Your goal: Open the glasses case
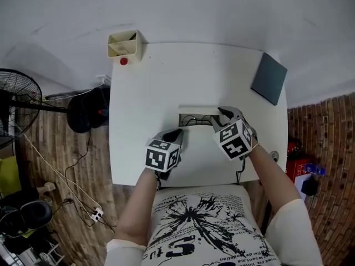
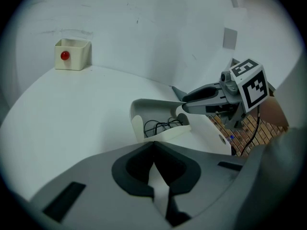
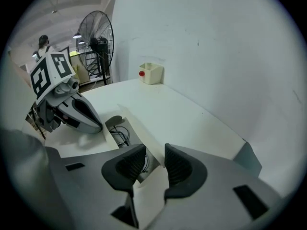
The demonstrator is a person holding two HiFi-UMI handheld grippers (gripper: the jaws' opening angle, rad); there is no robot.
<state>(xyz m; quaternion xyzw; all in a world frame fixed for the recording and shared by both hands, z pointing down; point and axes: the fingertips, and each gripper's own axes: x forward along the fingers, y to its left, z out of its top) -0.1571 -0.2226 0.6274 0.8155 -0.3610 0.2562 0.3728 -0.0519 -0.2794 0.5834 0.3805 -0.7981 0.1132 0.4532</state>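
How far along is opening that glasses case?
Mostly done: the glasses case is open, its lid raised and glasses showing inside. The right tongs straddle the lid's edge; the left tongs, shut, sit beside the case. Probably only letting go remains.

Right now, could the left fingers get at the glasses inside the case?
Probably yes: the case lies open just ahead of the left gripper, glasses uncovered; its fingers are shut, though.
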